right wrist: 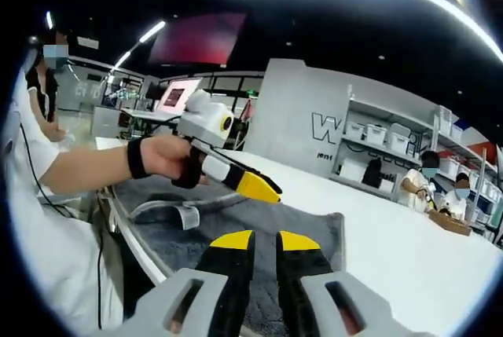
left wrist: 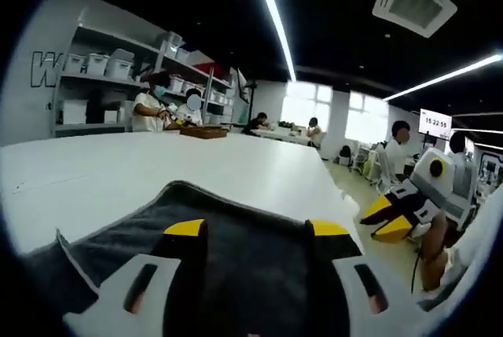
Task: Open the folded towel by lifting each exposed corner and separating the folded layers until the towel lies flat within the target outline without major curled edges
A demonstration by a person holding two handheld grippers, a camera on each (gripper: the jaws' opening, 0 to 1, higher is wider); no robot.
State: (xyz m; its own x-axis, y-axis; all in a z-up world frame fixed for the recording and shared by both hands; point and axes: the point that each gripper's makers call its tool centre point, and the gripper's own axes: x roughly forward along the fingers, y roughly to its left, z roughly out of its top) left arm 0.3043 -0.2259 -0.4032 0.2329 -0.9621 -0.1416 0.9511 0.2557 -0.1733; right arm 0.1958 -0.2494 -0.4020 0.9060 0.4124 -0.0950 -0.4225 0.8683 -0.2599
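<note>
A dark grey towel [left wrist: 236, 258] lies at the near edge of the white table [left wrist: 118, 172], with a pale-edged corner [left wrist: 67, 247] turned up at its left. My left gripper [left wrist: 257, 228] hangs just above it, open, its yellow-tipped jaws wide apart around bare cloth. In the right gripper view the towel [right wrist: 314, 231] shows a folded-over flap [right wrist: 169, 213] near the table edge. A hand holds the left gripper [right wrist: 255, 186] over it. My right gripper [right wrist: 265, 240] is shut with nothing between its jaws, and it hovers off the table's right side [left wrist: 383, 219].
The table stretches far ahead, bare and white. A wooden tray [left wrist: 204, 131] sits at its far end, where people are seated. Shelves with white bins [left wrist: 98, 66] line the back wall. More people and desks stand beyond the table's right side.
</note>
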